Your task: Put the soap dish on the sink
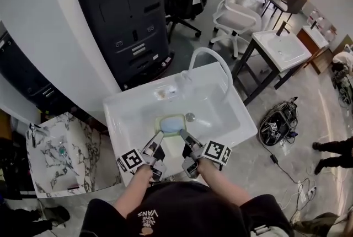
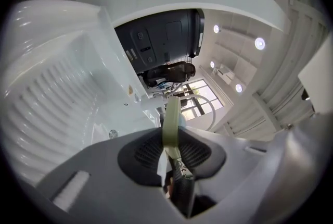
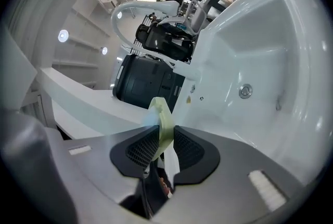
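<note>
Left gripper [image 1: 159,136] and right gripper [image 1: 183,135] each pinch the soap dish [image 1: 171,121] rim over the sink [image 1: 241,120] at frame centre; placement step apparently in hand, next calling for a level set-down and release.

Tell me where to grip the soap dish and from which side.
Grip the soap dish by its thin raised rim along the near edge, one claw towards each corner, coming in from the person's side. It is shallow and wide; the left claw and right claw pinch that rim now.

soap dish [image 1: 171,122] corners behind jaws, ledge item [image 1: 165,92] indistinct
</note>
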{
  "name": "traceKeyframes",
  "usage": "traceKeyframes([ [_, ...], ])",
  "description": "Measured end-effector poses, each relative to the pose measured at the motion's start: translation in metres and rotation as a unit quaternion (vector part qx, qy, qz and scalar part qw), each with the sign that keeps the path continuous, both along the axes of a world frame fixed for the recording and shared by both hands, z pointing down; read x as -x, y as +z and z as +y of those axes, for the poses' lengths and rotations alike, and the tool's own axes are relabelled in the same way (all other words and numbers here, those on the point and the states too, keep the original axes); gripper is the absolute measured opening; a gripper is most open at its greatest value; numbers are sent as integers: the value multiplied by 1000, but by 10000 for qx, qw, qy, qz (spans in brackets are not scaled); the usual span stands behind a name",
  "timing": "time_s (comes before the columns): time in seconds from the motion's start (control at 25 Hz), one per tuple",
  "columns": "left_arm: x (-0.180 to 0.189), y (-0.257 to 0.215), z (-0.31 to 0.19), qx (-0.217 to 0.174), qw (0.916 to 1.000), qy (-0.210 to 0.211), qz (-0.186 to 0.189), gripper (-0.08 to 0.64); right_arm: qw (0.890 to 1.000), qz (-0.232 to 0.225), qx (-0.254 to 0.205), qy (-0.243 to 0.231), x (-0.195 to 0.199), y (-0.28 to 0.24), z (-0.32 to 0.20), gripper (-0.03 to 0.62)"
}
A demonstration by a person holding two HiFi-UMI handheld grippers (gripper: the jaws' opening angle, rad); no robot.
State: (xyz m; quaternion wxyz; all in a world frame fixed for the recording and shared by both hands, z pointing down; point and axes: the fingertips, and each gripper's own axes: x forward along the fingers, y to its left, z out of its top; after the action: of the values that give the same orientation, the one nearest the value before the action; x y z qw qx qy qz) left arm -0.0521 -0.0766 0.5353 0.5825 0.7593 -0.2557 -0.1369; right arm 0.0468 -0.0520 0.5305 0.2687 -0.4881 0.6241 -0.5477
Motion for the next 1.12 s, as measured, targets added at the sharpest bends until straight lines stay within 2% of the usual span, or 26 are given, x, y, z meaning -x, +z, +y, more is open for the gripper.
traceKeyframes([
  [0.08, 2, 3, -8, 81, 10000, 4, -50, 137, 10000, 7, -15, 15, 1, 0, -8, 78],
  [0.24, -2, 2, -30, -130, 9998, 85, 122, 137, 10000, 35, -2, 19, 1, 5, -28, 78],
  [0.32, -5, 7, -36, -98, 9999, 47, 135, 137, 10000, 52, 45, -13, -1, 9, -35, 78],
  [0.56, -16, 16, -55, -145, 9997, -179, 79, 137, 9994, 83, 124, -314, -12, 22, -58, 78],
  [1.12, -28, 61, -98, 54, 9973, -722, -80, 137, 9939, 278, 342, -1008, -25, 67, -114, 78],
])
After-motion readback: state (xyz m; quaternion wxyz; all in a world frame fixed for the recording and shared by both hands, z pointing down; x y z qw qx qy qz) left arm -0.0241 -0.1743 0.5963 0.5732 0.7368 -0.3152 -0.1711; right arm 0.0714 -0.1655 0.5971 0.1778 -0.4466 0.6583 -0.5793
